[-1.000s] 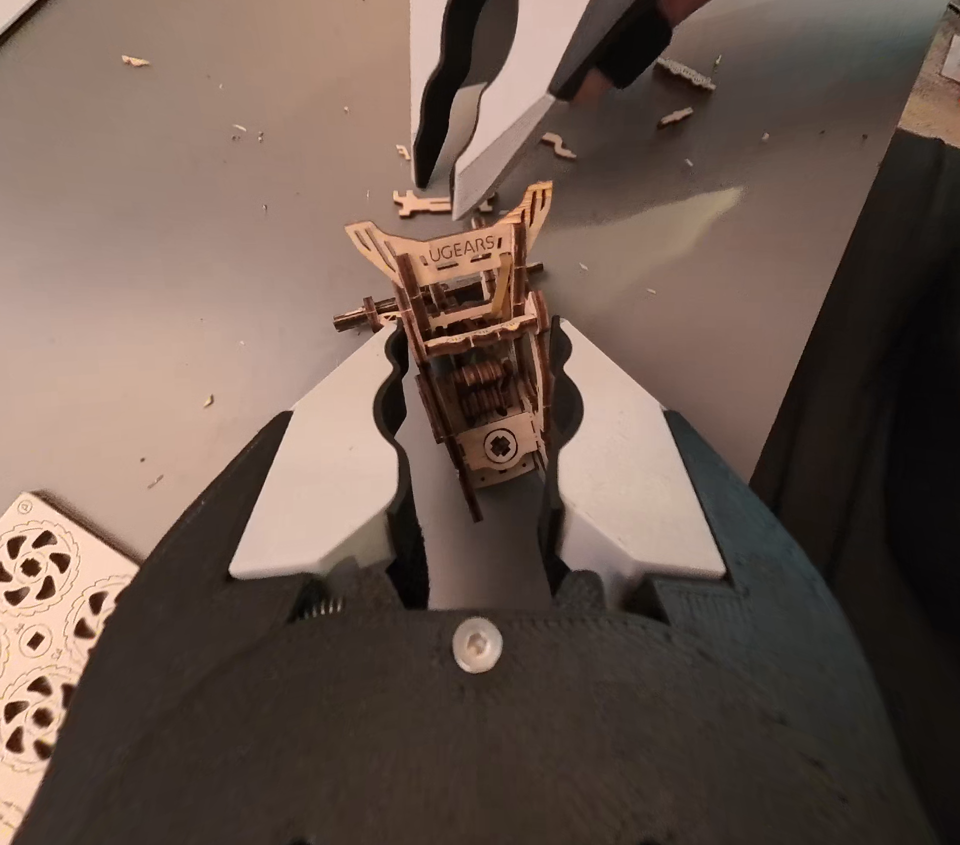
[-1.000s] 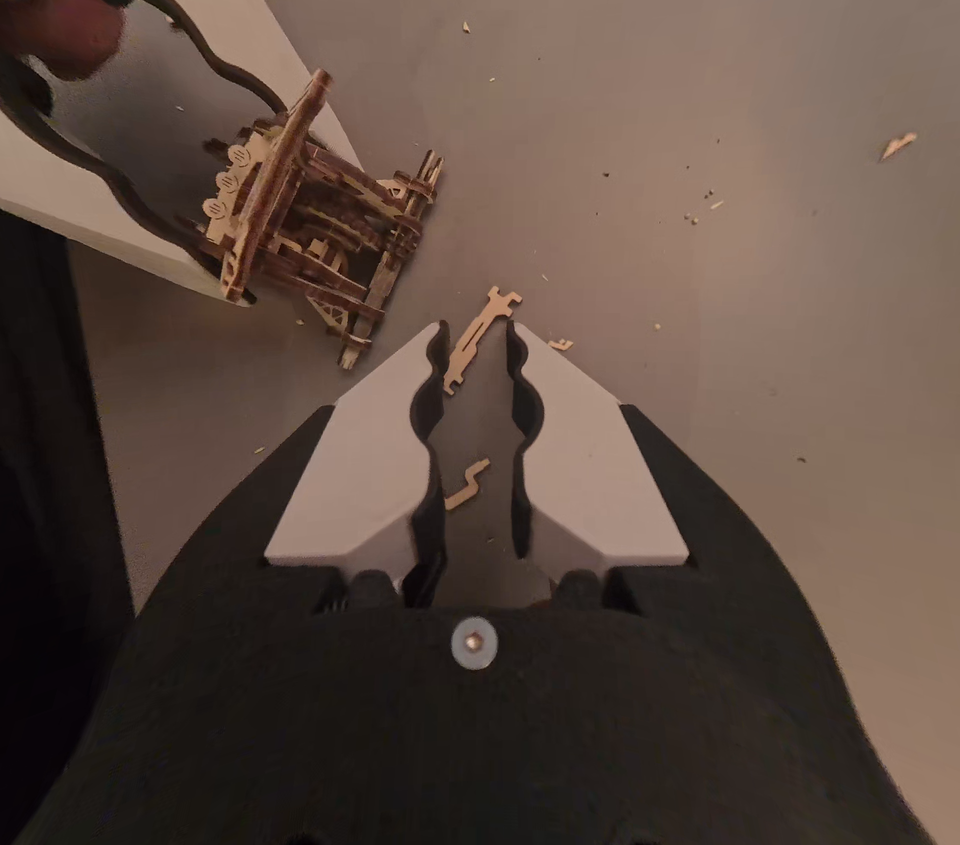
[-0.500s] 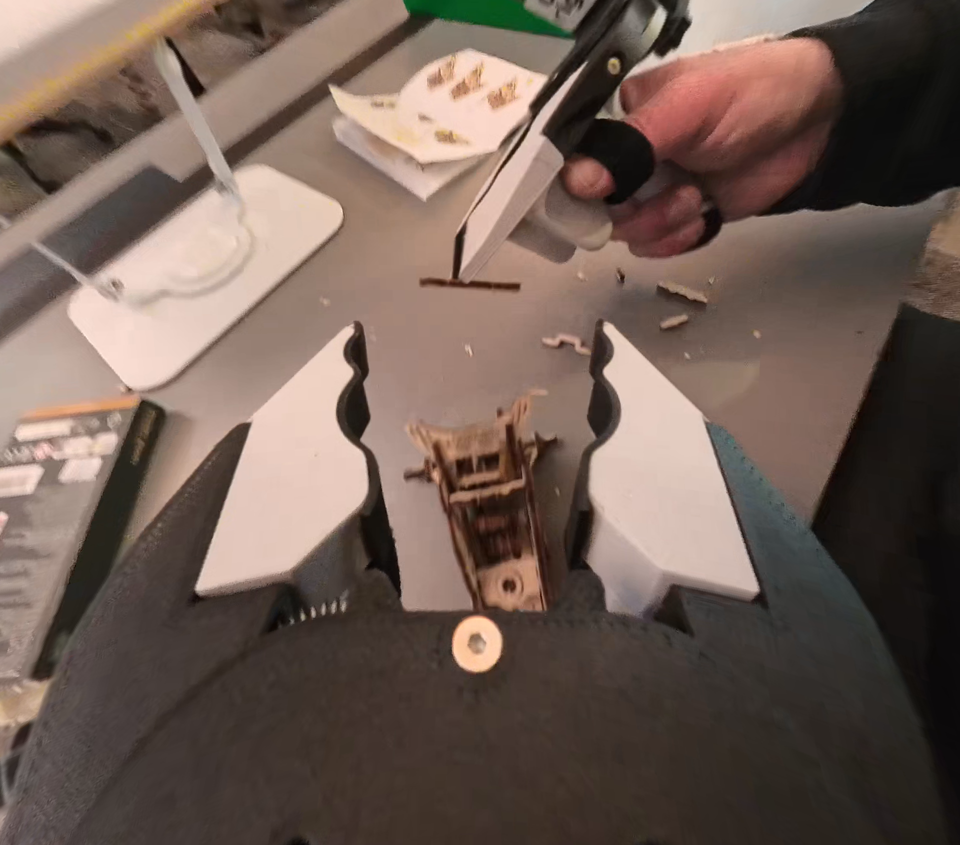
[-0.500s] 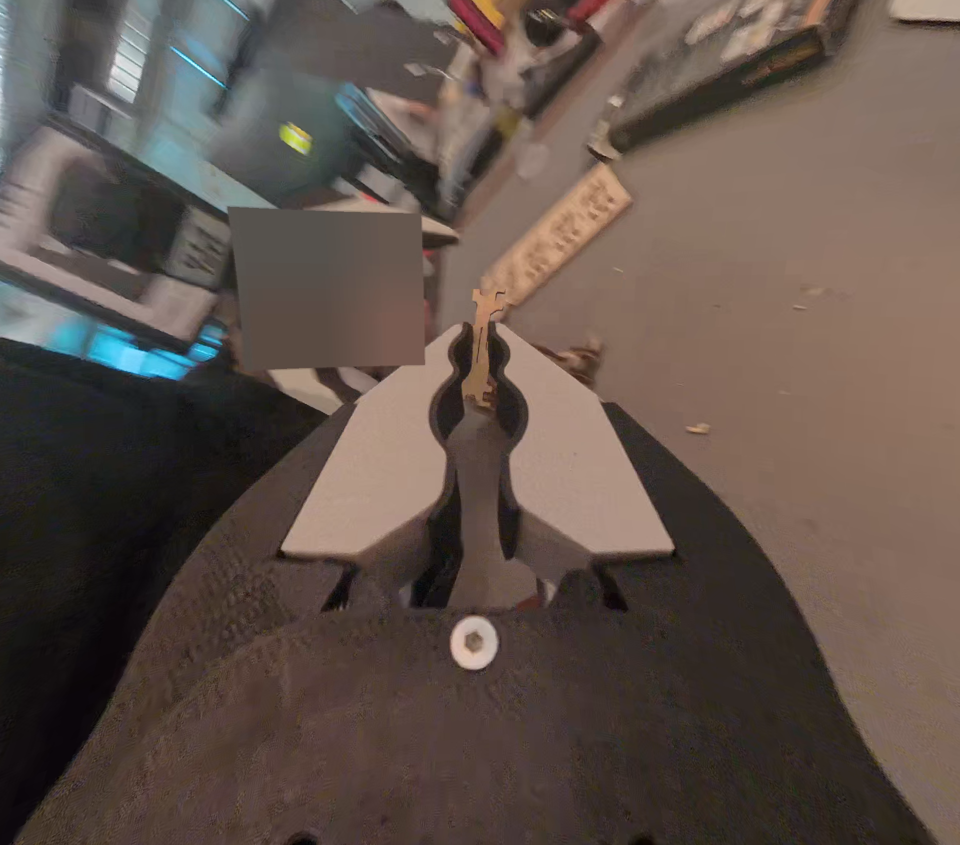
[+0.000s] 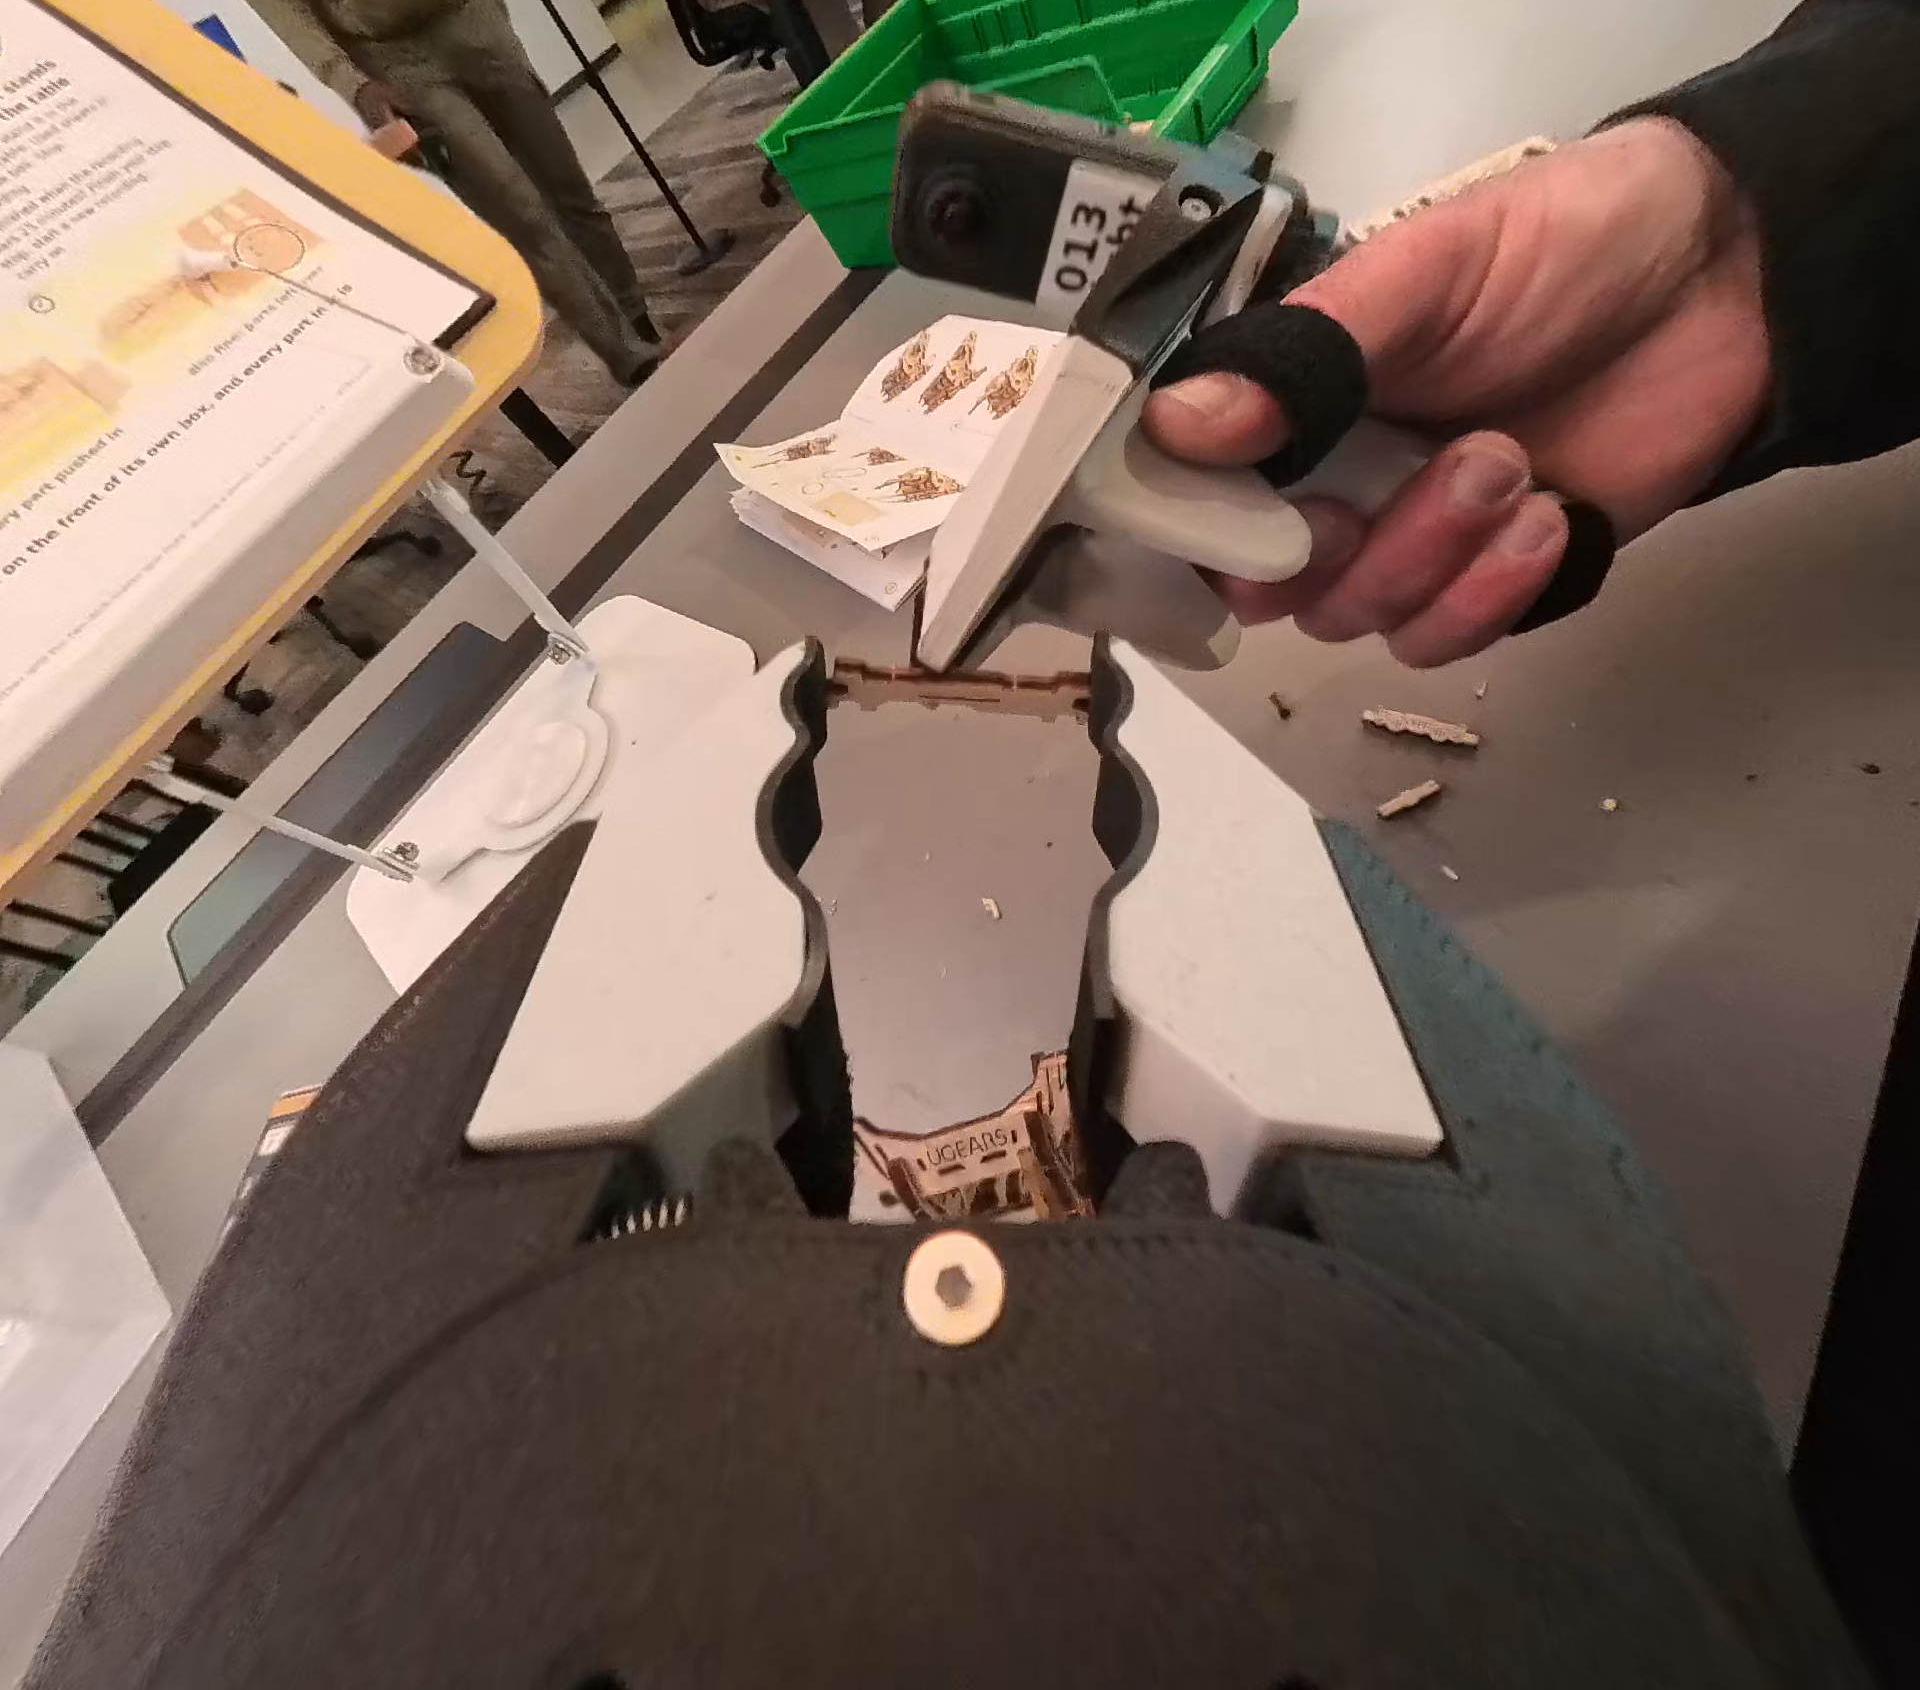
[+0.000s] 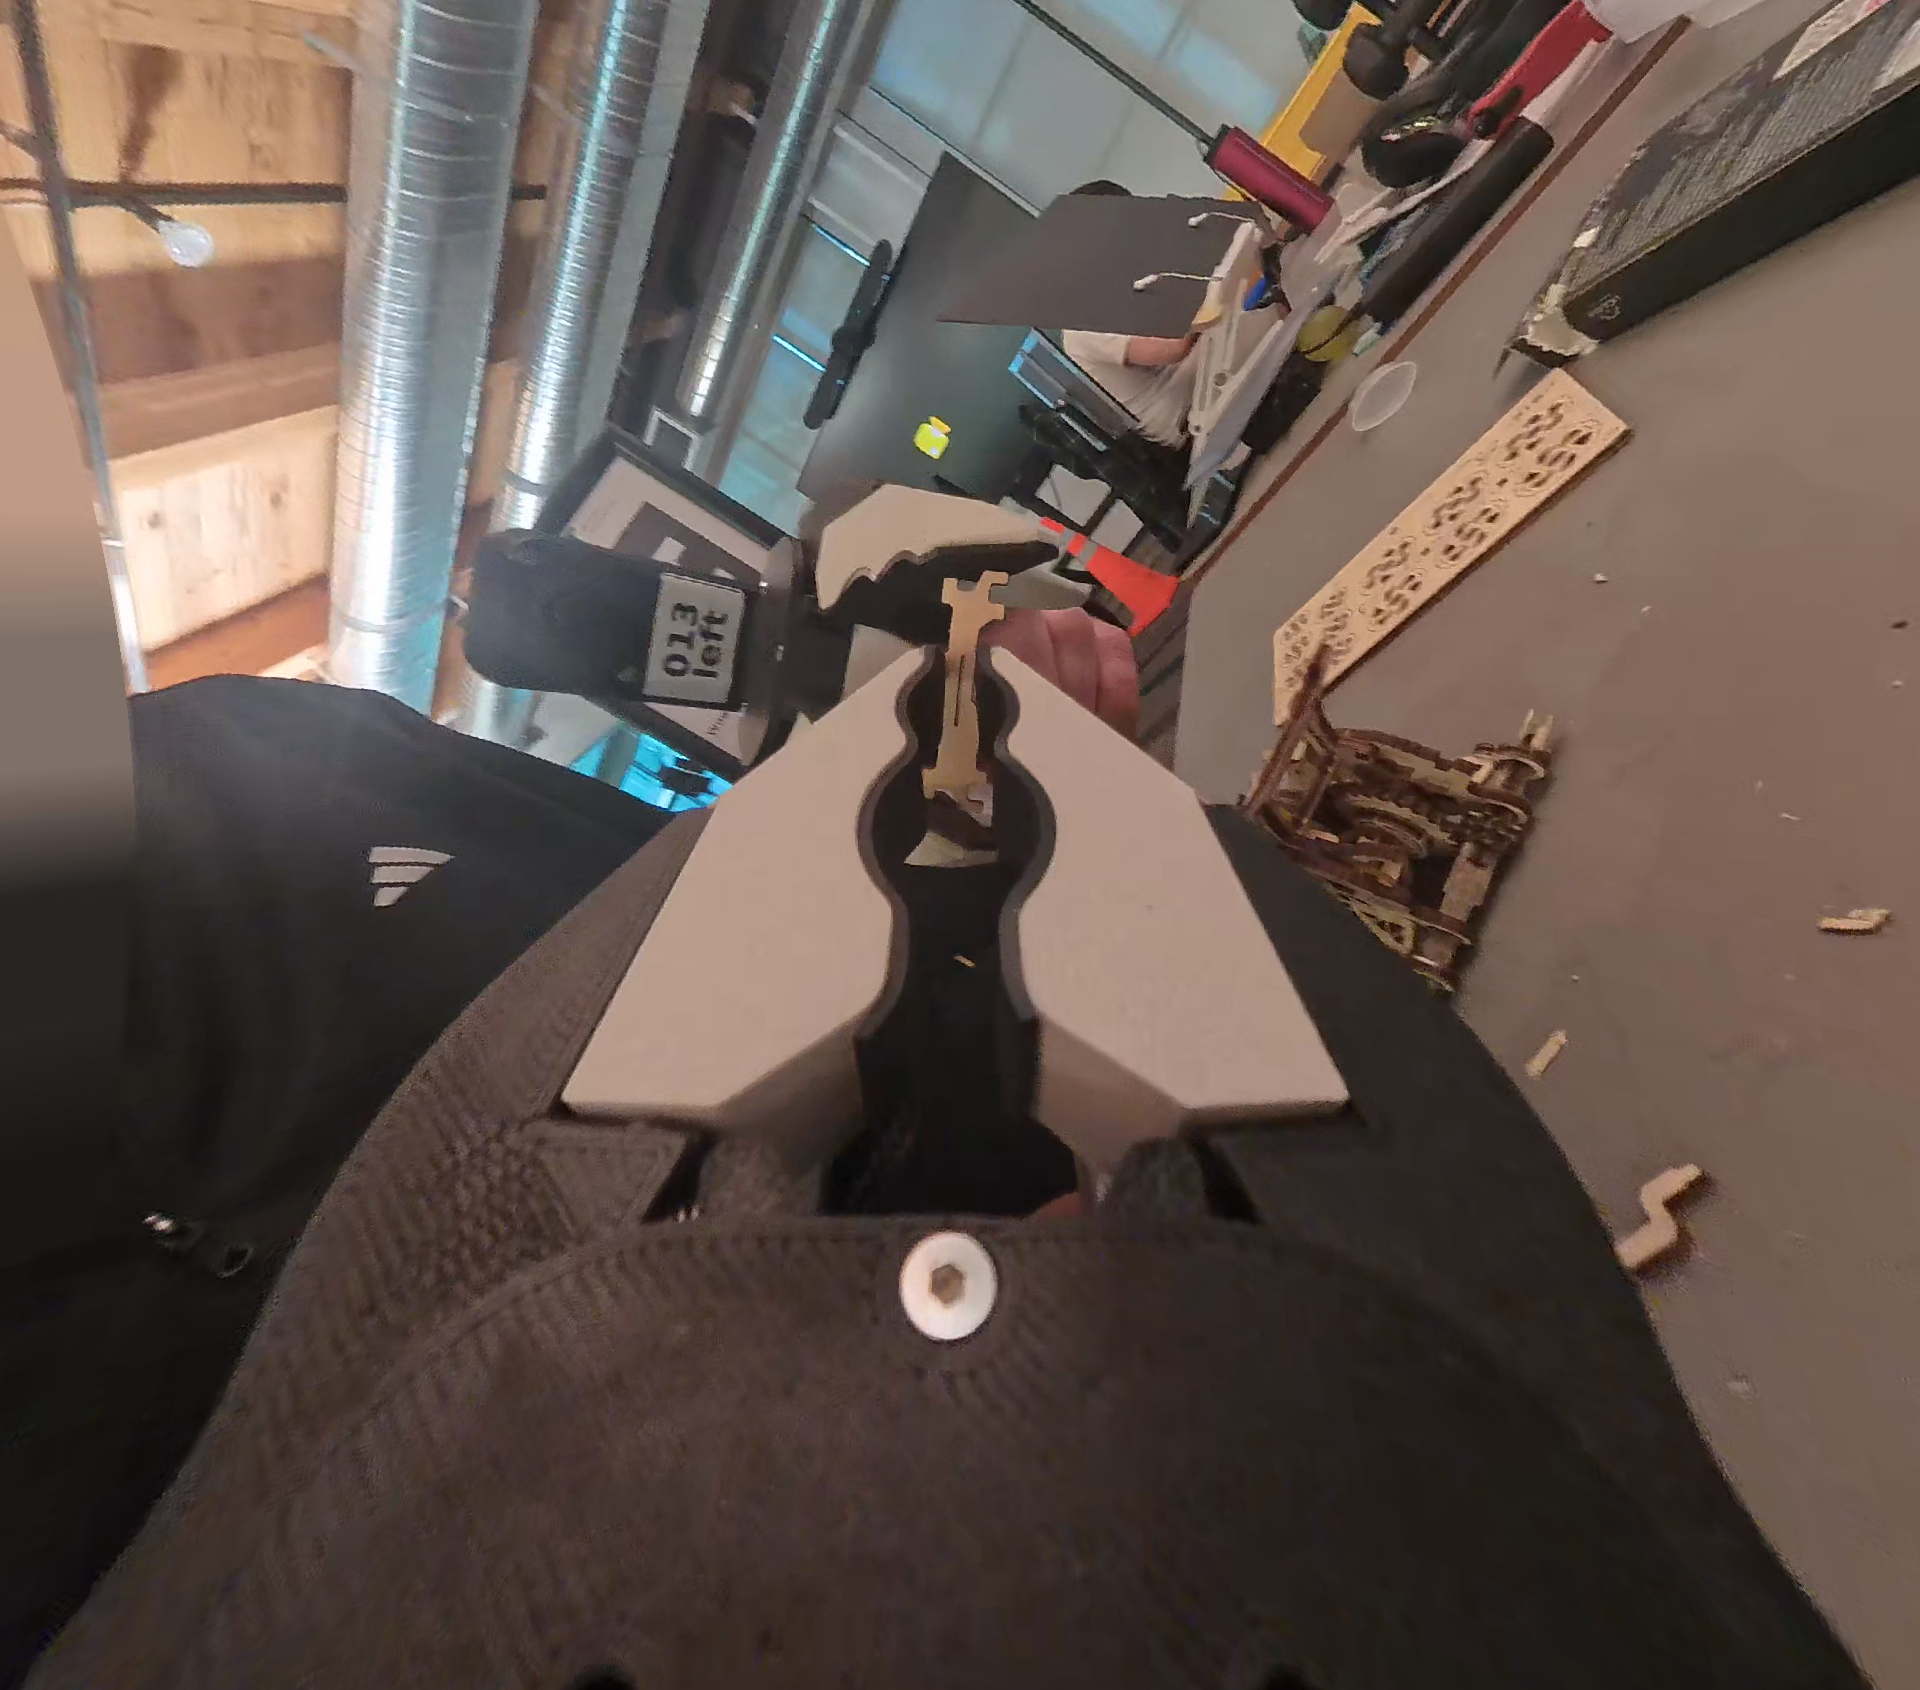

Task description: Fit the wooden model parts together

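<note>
My right gripper (image 6: 961, 666) is shut on a thin wooden strip (image 6: 957, 741) and holds it in the air. In the left wrist view the right gripper (image 5: 935, 653) comes in from the upper right and the strip (image 5: 966, 690) spans the gap at my left fingertips. My left gripper (image 5: 961, 705) is open wide; I cannot tell whether its tips touch the strip. It also shows in the right wrist view (image 6: 935, 575), facing the strip's end. The wooden gear model (image 6: 1392, 830) lies on the grey table (image 6: 1714, 705), free of both grippers, and shows below the left gripper (image 5: 977, 1162).
A green bin (image 5: 1039, 40) and a folded instruction sheet (image 5: 883, 435) lie at the back. A tilted board on a white stand (image 5: 582, 757) is at the left. A punched part sheet (image 6: 1455, 518), a black box (image 6: 1714, 186) and loose offcuts (image 5: 1418, 726) lie on the table.
My left gripper let go of the model, opened and lifted. My right gripper shut on the strip on the table, raised it and brought it to the left fingertips.
</note>
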Available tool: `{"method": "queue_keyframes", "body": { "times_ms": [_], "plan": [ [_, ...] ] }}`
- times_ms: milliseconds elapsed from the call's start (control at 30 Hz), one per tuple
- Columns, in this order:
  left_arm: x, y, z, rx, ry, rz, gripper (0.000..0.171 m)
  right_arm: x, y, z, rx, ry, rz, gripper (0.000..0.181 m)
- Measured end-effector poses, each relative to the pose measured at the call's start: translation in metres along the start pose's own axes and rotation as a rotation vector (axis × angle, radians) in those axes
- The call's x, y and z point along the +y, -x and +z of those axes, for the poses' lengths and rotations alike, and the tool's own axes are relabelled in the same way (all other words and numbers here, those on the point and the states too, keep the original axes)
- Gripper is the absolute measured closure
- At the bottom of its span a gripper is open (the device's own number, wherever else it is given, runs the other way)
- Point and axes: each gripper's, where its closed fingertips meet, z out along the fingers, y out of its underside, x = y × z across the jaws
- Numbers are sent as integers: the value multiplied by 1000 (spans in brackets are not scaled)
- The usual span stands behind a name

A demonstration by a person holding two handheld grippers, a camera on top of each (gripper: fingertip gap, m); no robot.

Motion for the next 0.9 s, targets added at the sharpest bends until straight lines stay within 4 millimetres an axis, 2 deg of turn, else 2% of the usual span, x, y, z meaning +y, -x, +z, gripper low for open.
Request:
{"method": "queue_keyframes", "body": {
  "times_ms": [67,200,267,333,400,500,600,767,867,900],
  "plan": [
    [5,1,2,-6,47,16,124,1,-5,-1,80,26,-69,177],
    [18,5,7,-36,201,91,124,3,-18,-6,380,161,-329,173],
    [22,5,11,-38,269,121,124,5,-21,-5,479,222,-401,169],
    [26,5,14,-56,328,179,124,7,-30,-8,597,288,-483,173],
    [31,5,16,-64,390,214,124,7,-33,-8,644,303,-521,177],
    [31,5,17,-68,411,235,124,6,-33,-9,617,271,-502,179],
    [24,4,14,-33,353,202,118,2,-22,-11,454,197,-345,180],
    [16,-1,12,43,261,117,124,4,-15,-14,310,196,-216,181],
    [16,-3,9,40,264,108,122,4,-16,-16,306,199,-217,181],
    [17,-2,6,31,257,91,115,3,-19,-17,317,203,-221,181]
  ]
}}
